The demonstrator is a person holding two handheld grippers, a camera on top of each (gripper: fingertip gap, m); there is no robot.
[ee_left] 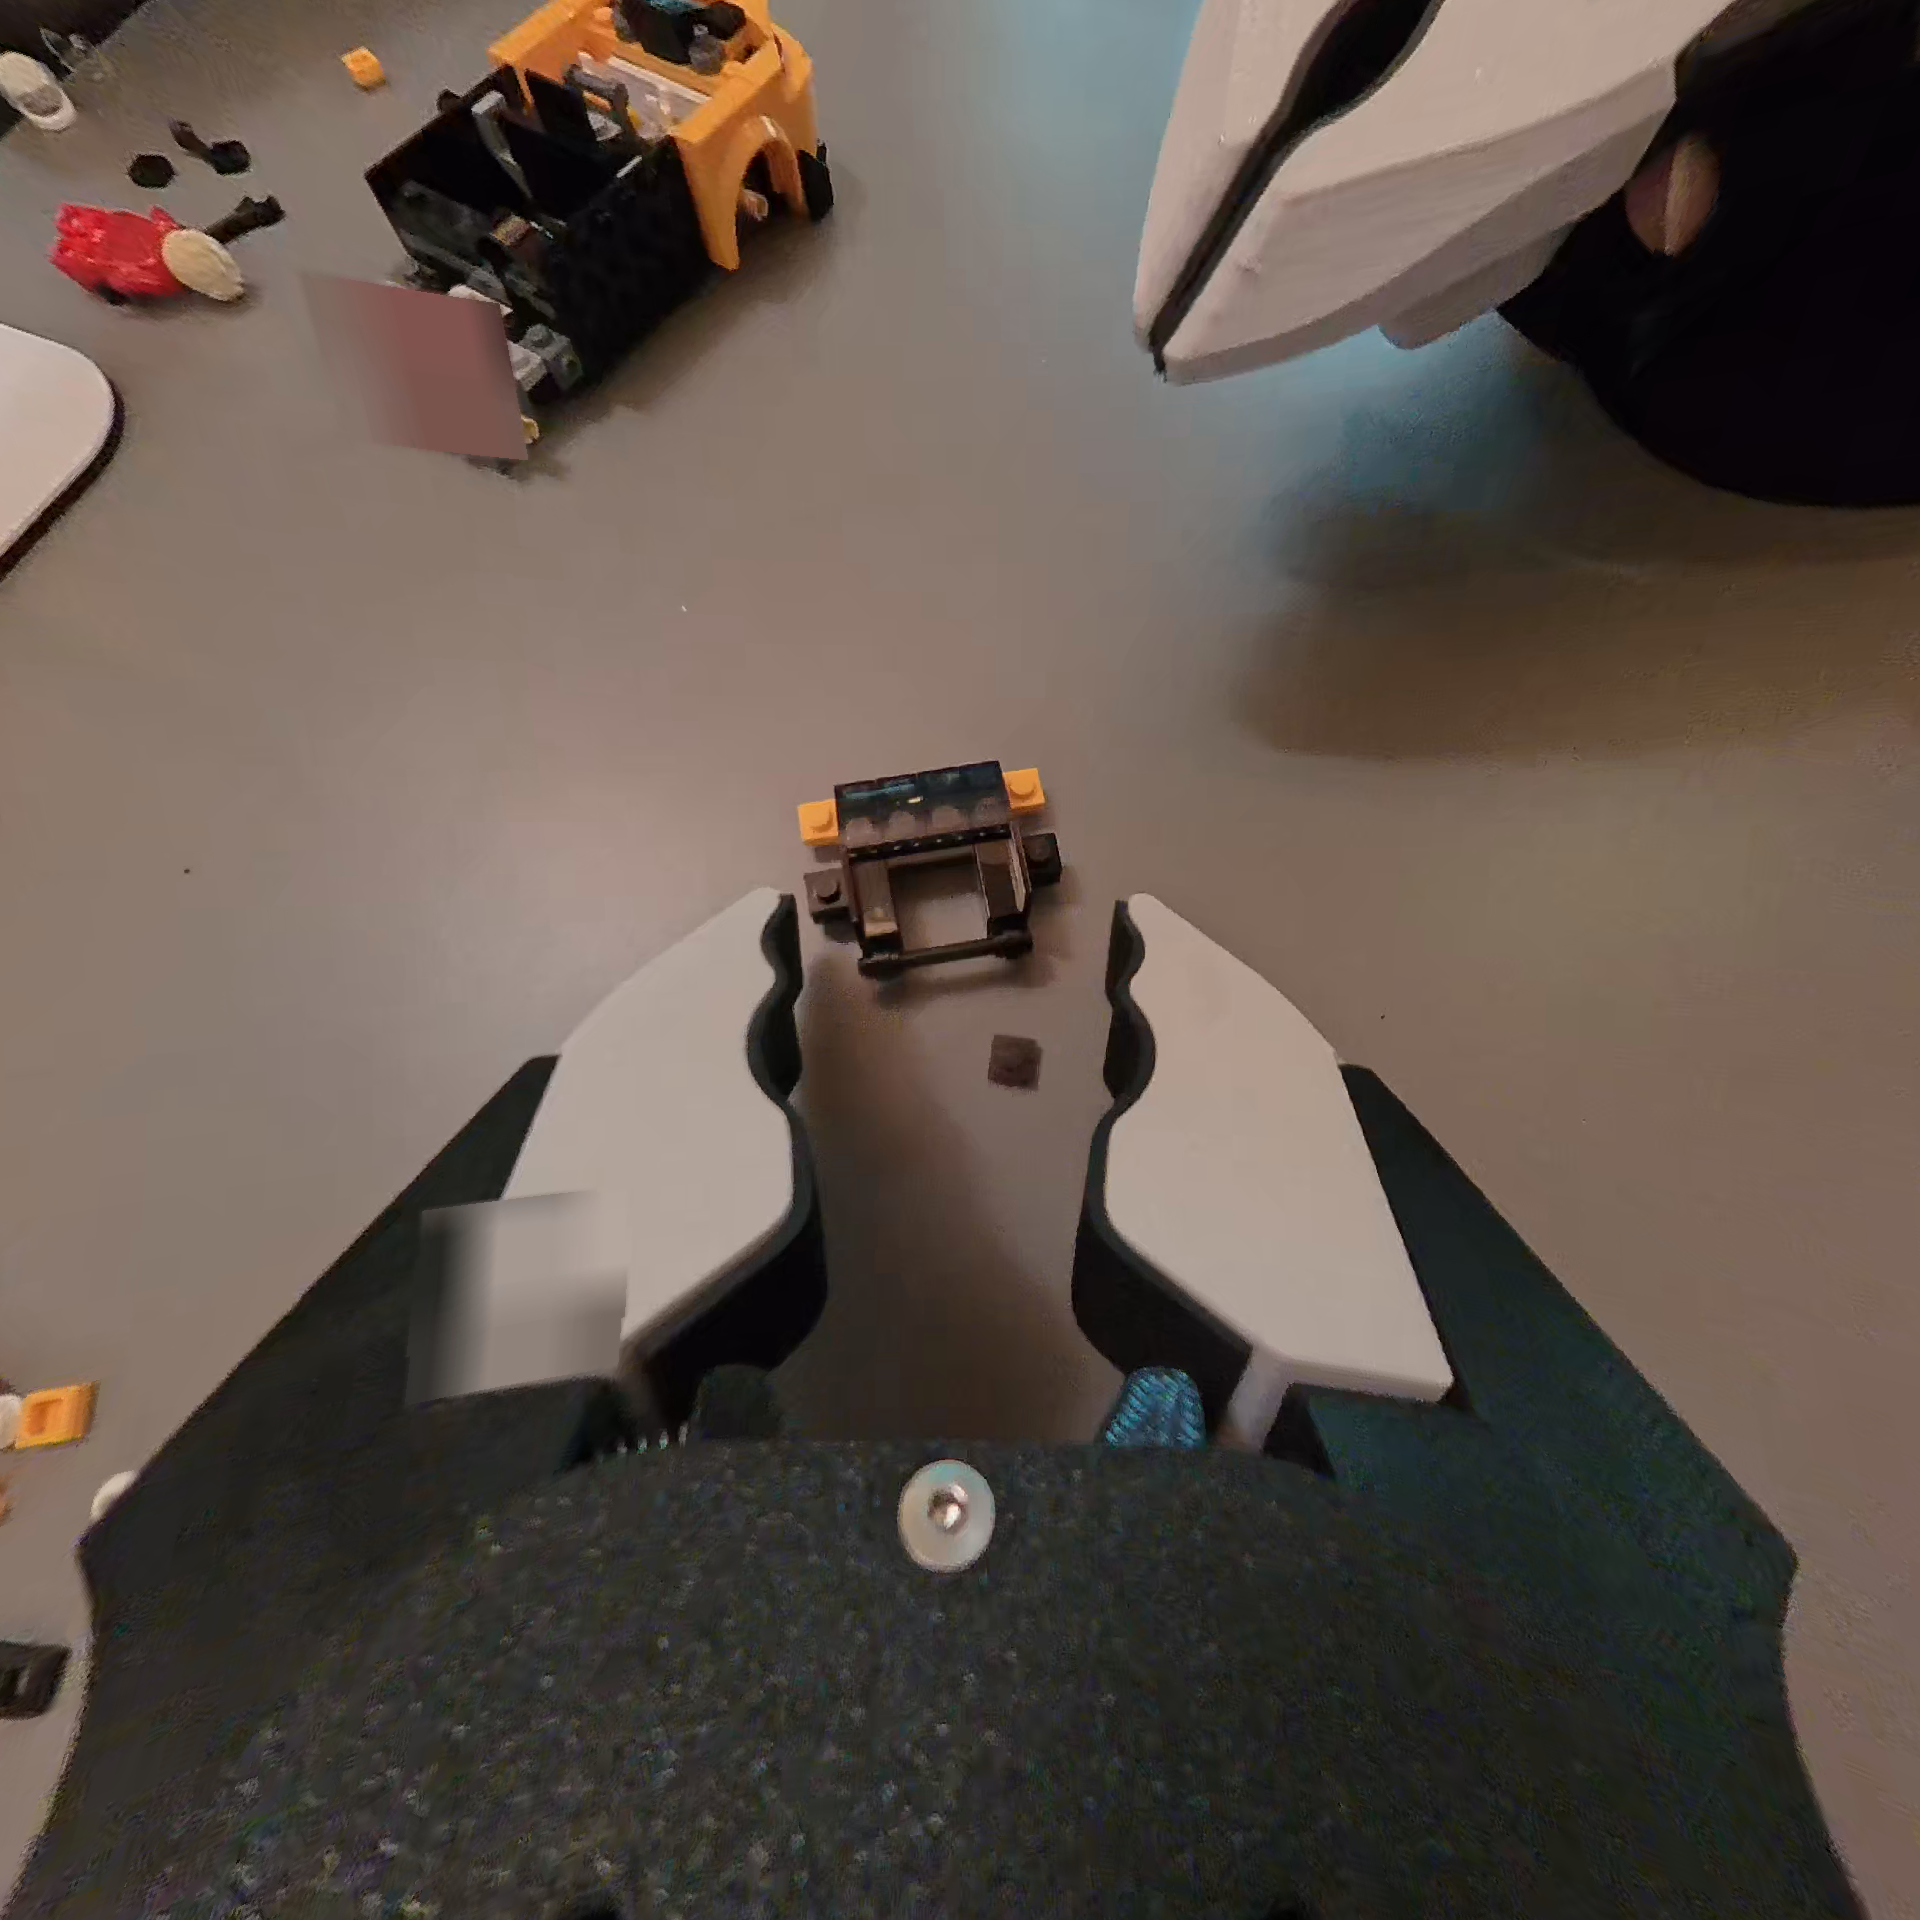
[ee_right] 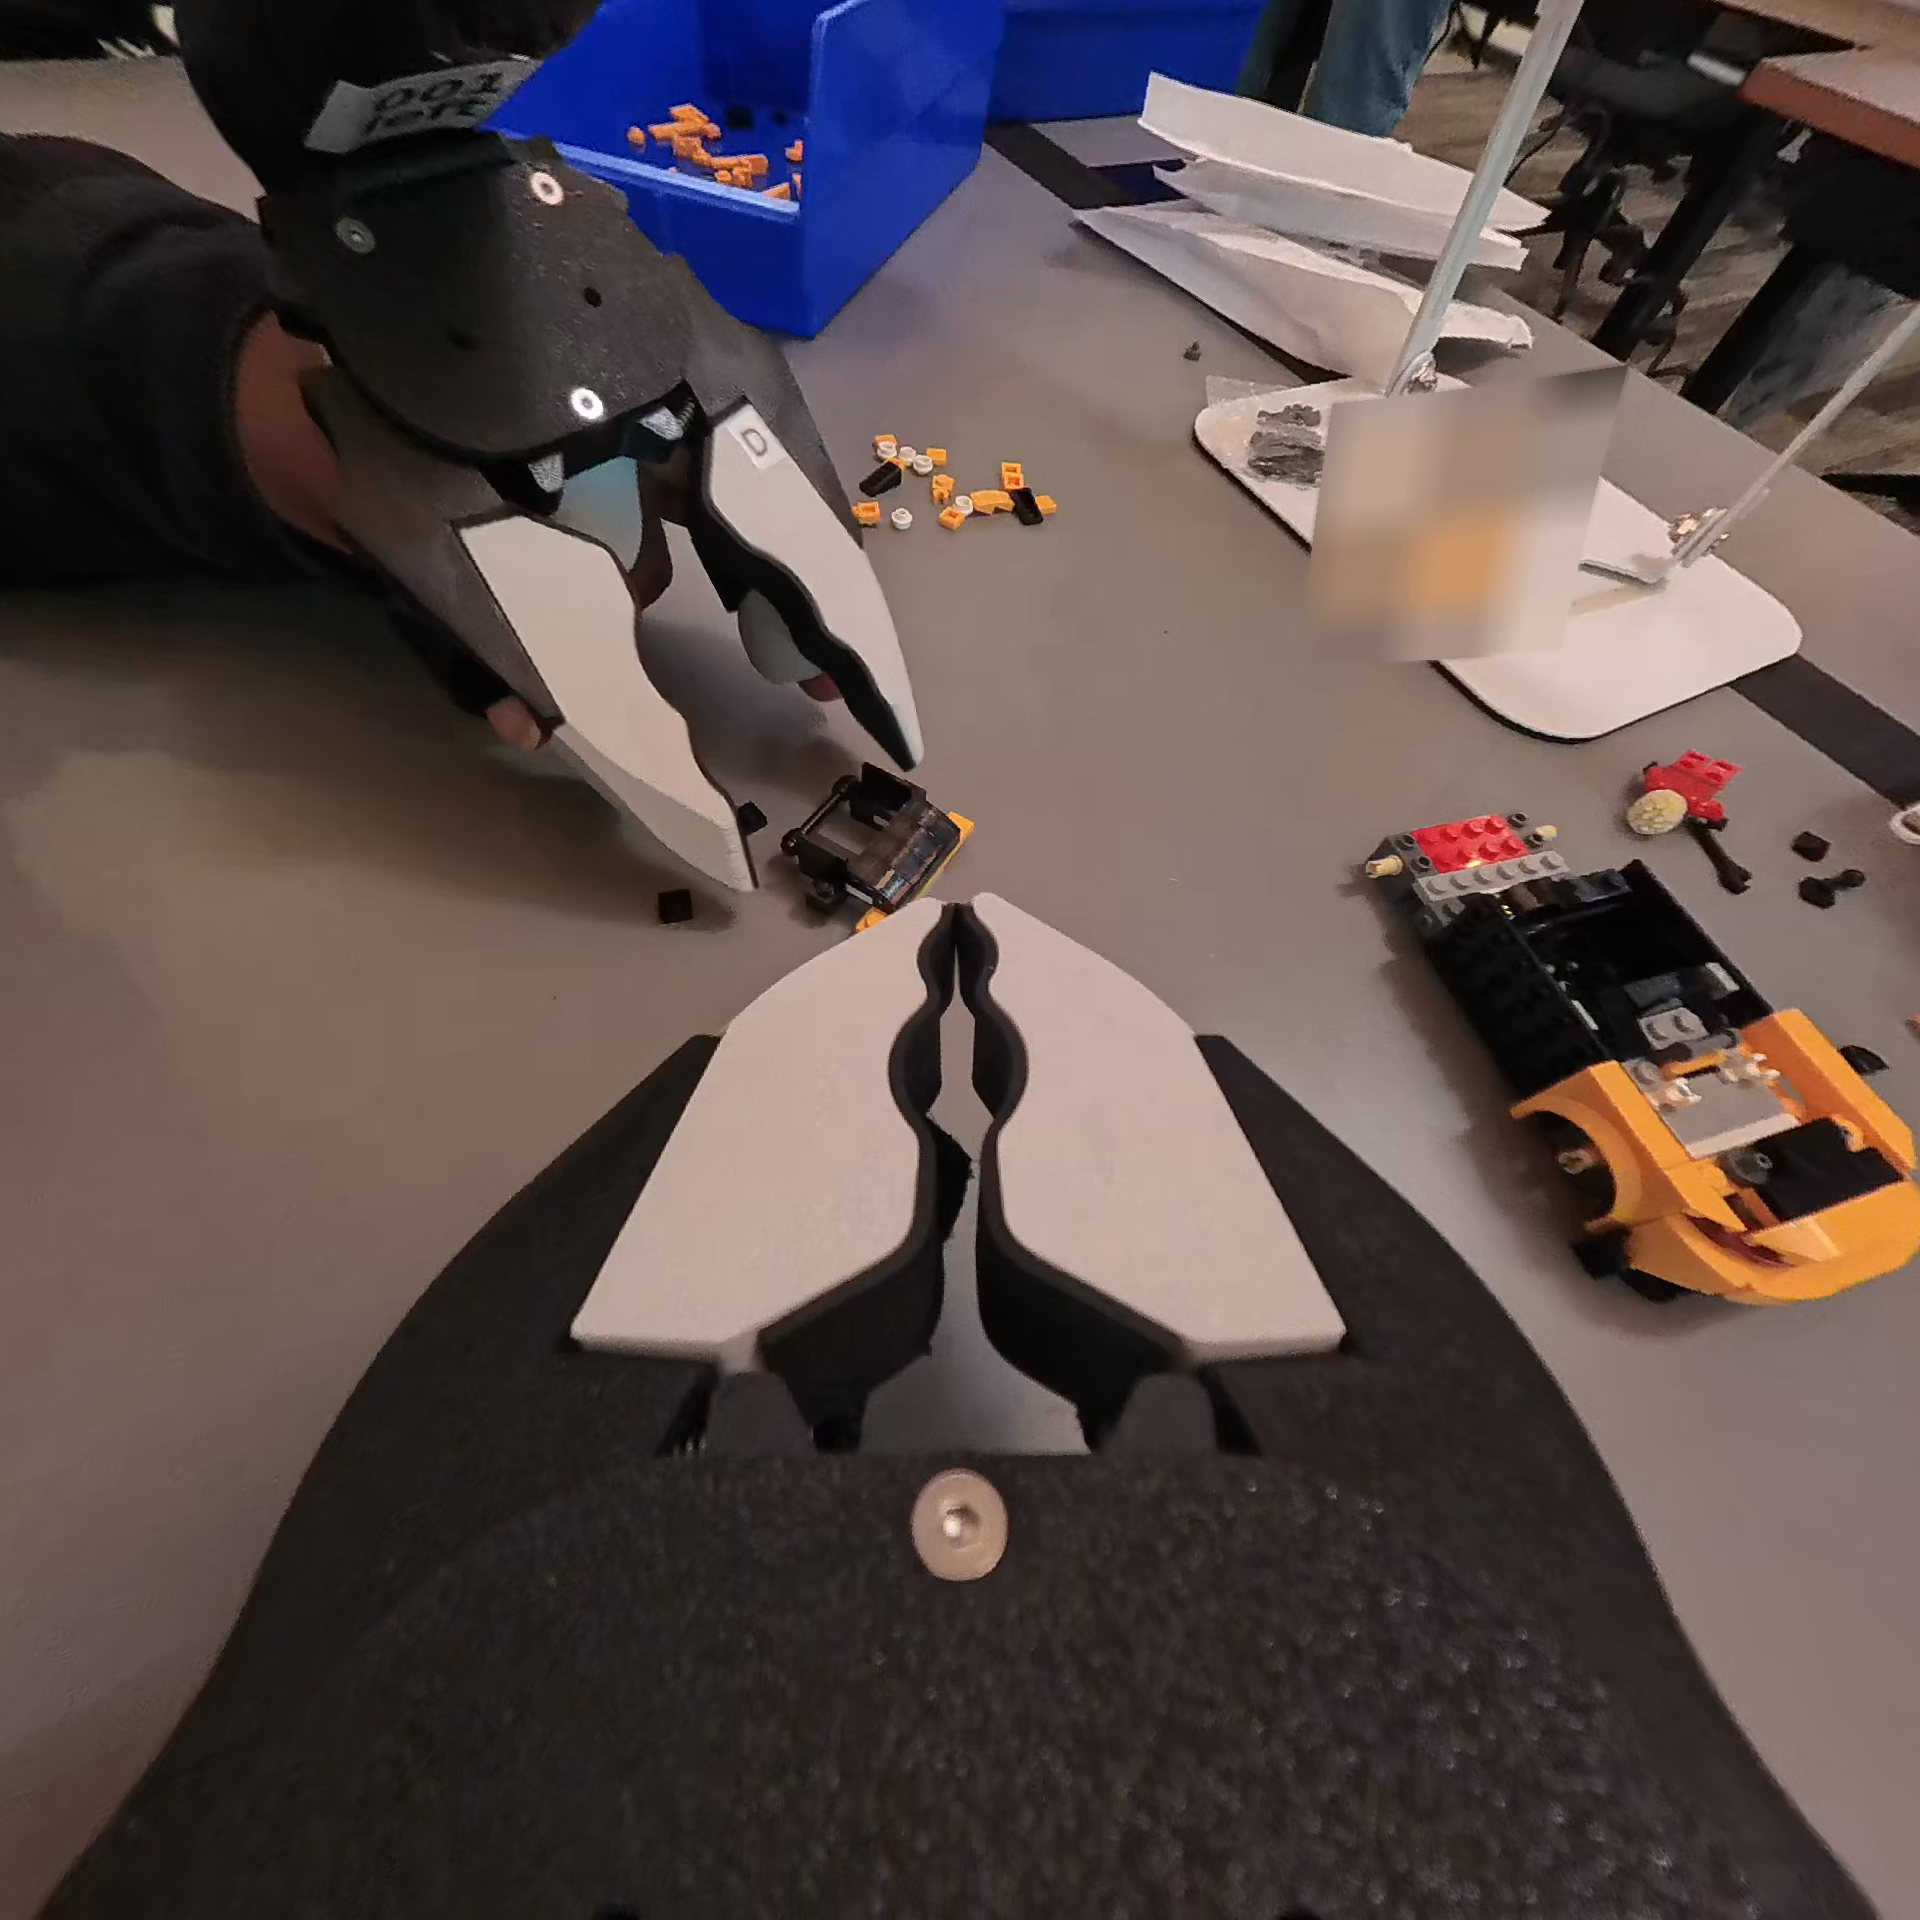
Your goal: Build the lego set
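Note:
A small black and orange lego sub-assembly (ee_left: pixel 932 868) with a smoky clear windscreen lies on the grey table just beyond my left gripper (ee_left: pixel 951 914), which is open and empty around its near end. It also shows in the right wrist view (ee_right: pixel 883 842). My right gripper (ee_right: pixel 961 912) is shut and empty, its tips just short of that piece; in the left wrist view it hangs at the top right (ee_left: pixel 1158 348). A tiny black tile (ee_left: pixel 1013 1062) lies between my left fingers. The orange and black car body (ee_right: pixel 1662 1081) lies to the right, also seen in the left wrist view (ee_left: pixel 613 197).
A blue bin (ee_right: pixel 831 156) with orange bricks stands at the back. Loose orange, white and black bricks (ee_right: pixel 956 488) lie behind the left gripper. A red piece (ee_right: pixel 1688 790), a white stand base (ee_right: pixel 1621 644) and white paper bags (ee_right: pixel 1309 239) are at right. Spacing between my two grippers at the tips: around 9 cm. Left tips and right tips are each some 25 cm from the red piece (ee_right: pixel 1688 790). The left camera catches it too, in the left wrist view (ee_left: pixel 139 240).

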